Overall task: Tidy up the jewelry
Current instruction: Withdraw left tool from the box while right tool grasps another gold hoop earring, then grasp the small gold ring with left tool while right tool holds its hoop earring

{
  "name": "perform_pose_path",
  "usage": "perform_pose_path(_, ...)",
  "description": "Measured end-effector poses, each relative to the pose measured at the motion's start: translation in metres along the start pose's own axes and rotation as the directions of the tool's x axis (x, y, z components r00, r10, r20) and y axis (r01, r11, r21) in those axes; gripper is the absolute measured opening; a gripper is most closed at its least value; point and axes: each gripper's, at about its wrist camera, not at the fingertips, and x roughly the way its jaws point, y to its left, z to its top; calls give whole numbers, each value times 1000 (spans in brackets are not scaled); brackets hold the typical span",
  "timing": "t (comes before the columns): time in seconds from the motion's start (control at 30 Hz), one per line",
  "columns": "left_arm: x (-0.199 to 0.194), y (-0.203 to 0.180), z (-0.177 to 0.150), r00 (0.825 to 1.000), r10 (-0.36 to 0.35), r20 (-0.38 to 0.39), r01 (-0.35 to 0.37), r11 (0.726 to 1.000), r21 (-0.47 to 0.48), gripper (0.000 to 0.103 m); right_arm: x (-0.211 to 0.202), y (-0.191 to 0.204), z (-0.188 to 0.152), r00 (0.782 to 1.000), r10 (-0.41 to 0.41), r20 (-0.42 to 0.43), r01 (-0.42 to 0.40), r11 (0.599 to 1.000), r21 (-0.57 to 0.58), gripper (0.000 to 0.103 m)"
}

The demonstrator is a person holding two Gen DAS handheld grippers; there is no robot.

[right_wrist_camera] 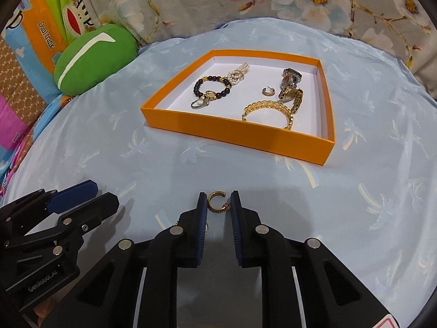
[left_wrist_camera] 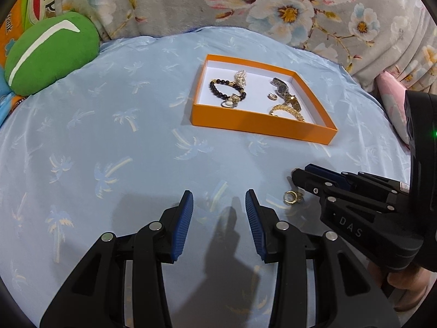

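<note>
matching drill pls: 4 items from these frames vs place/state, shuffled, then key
Items:
1. gold hoop earring
2. black bead bracelet
3. left hand-held gripper
4. green cushion

Place or state:
A. inside the orange box, left part
B. on the blue sheet, between the right hand-held gripper fingers, which are not closed on it
C. open, holding nothing
D. off the sheet's far left edge

Pairs: 1-B, 2-A, 3-C, 4-D

right hand-held gripper (left_wrist_camera: pixel 296 176) fingertips hiding part of the gold earring (left_wrist_camera: pixel 290 197), orange tray (right_wrist_camera: pixel 237 134) near wall covering the gold bangle (right_wrist_camera: pixel 269 110) bottom edge, clasp details too tiny to tell
</note>
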Motion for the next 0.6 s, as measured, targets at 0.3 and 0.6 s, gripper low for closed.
perform_pose_path(0.3, 5, -33, 0, 996, -81, -31, 82, 996, 36, 46, -26, -34, -9, 999, -9, 48, 5, 995, 100, 15)
perform_pose_path(0.6, 26, -67, 3, 994, -73, -76, 81, 992, 100, 44, -37, -49, -18, 998, -12, 63, 3, 990, 139, 16)
